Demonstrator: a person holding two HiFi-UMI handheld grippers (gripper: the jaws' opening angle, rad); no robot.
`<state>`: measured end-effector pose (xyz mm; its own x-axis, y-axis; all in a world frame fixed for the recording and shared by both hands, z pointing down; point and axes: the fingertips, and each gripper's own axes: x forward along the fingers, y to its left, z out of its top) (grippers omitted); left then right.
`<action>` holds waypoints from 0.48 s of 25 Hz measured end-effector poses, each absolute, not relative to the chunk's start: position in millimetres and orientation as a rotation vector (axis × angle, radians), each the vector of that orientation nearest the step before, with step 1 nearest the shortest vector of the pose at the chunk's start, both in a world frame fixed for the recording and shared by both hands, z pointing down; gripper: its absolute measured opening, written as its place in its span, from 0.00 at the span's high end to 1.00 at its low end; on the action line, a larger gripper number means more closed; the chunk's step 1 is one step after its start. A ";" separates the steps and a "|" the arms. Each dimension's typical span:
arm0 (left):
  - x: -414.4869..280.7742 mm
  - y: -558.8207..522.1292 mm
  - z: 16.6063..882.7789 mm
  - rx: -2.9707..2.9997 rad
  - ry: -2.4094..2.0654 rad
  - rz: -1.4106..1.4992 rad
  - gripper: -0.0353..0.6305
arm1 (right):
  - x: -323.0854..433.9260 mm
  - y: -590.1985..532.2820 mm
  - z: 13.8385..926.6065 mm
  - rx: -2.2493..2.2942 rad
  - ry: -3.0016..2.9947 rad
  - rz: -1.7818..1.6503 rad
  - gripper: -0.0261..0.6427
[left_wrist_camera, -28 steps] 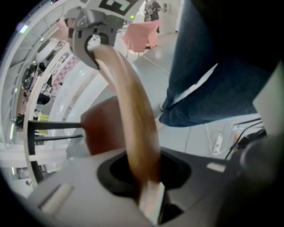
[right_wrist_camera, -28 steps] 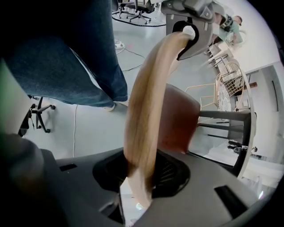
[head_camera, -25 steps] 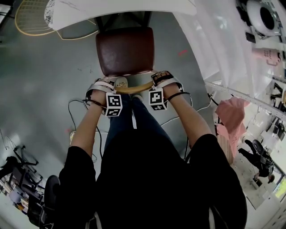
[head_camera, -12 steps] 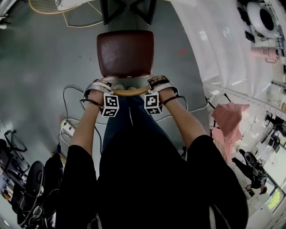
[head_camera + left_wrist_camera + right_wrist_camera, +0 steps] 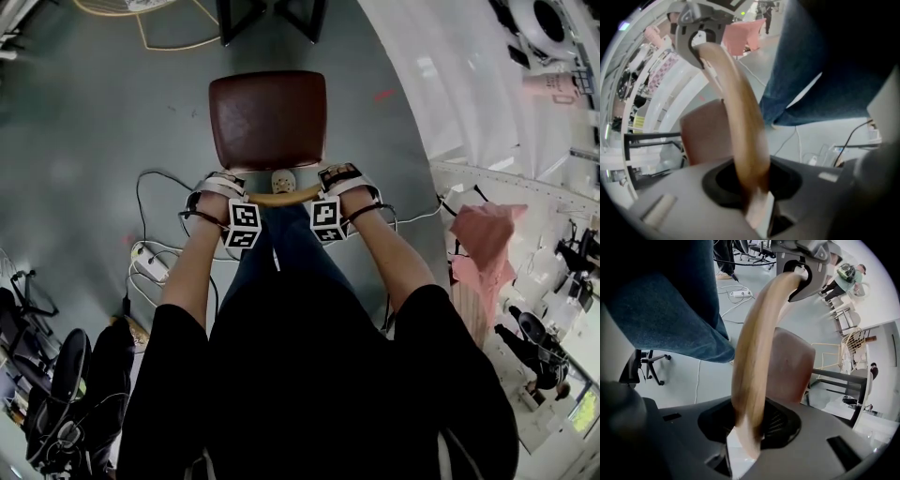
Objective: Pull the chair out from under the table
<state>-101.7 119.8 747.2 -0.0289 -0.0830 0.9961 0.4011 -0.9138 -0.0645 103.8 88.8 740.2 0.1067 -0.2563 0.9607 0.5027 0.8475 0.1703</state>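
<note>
Gripping curved wooden rail [image 5: 281,198] of chair [image 5: 267,117], we had left hand-held gripper [image 5: 236,191] and right hand-held gripper [image 5: 328,185] each clamped on one end; chair stood on grey floor [image 5: 94,141].

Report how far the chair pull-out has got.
Done: the chair seat stands wholly clear of the table frame. In hand: the left gripper and right gripper are both shut on the wooden back rail. Left: probably only to let go, if this is far enough.
</note>
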 end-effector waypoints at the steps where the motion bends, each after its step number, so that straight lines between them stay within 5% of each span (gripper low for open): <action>1: -102.1 128.5 746.3 -1.926 -0.341 -2.003 0.77 | 103.4 98.1 739.6 -0.222 -1.355 -0.558 0.78; 12: -112.9 209.6 744.5 -1.895 -0.424 -1.959 0.77 | 94.1 195.7 738.6 -0.177 -1.372 -0.476 0.78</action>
<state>-112.9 209.6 744.5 -0.0177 -0.0618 0.9979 0.4689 -0.8820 -0.0463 94.1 195.7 738.6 0.1210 -0.2220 0.9675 0.4247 0.8925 0.1517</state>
